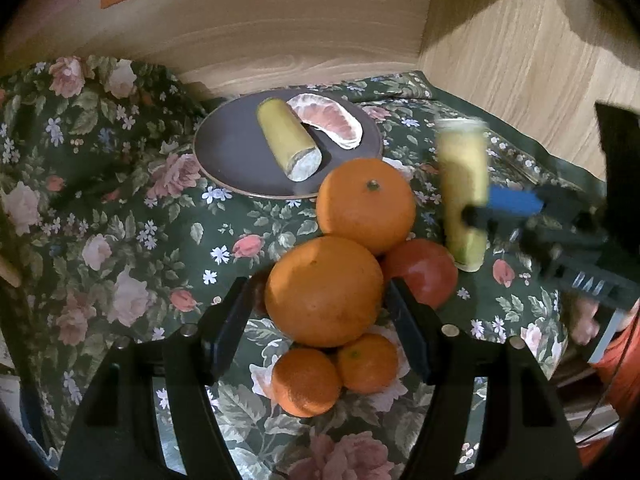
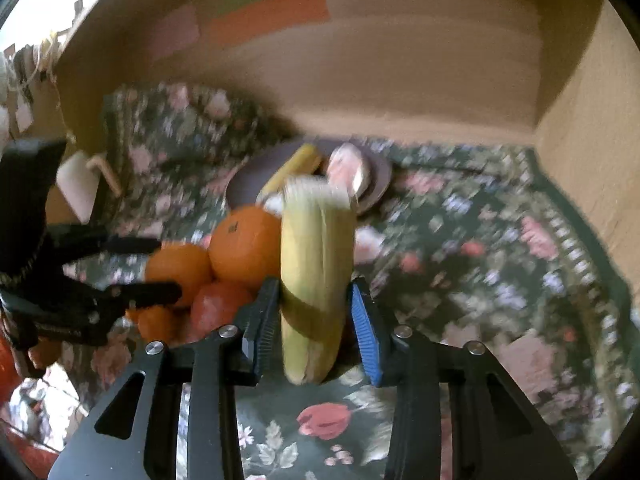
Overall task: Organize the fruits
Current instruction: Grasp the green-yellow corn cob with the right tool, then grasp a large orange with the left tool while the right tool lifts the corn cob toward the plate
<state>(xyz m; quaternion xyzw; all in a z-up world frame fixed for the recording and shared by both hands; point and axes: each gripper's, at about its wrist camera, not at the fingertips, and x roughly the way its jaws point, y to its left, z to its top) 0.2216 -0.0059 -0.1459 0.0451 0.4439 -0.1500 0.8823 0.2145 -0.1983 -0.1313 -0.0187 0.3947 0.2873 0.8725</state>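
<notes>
A dark plate (image 1: pixel 232 148) holds a cut banana half (image 1: pixel 289 145) and a pomelo segment (image 1: pixel 330 120). Oranges are heaped in front of it: a large orange (image 1: pixel 324 291) sits between my left gripper's (image 1: pixel 320 304) open fingers, with another orange (image 1: pixel 366 205), a red fruit (image 1: pixel 424 272) and two small tangerines (image 1: pixel 306 382) around it. My right gripper (image 2: pixel 316 308) is shut on a second banana half (image 2: pixel 316 276), held upright above the cloth; it also shows in the left wrist view (image 1: pixel 464 196). The plate (image 2: pixel 376 184) lies beyond it.
A dark green floral cloth (image 1: pixel 100 220) covers the surface inside a wooden alcove, with a back wall (image 1: pixel 280 28) and a right wall (image 2: pixel 592 128). A white cup-like object (image 2: pixel 80 188) stands at the left.
</notes>
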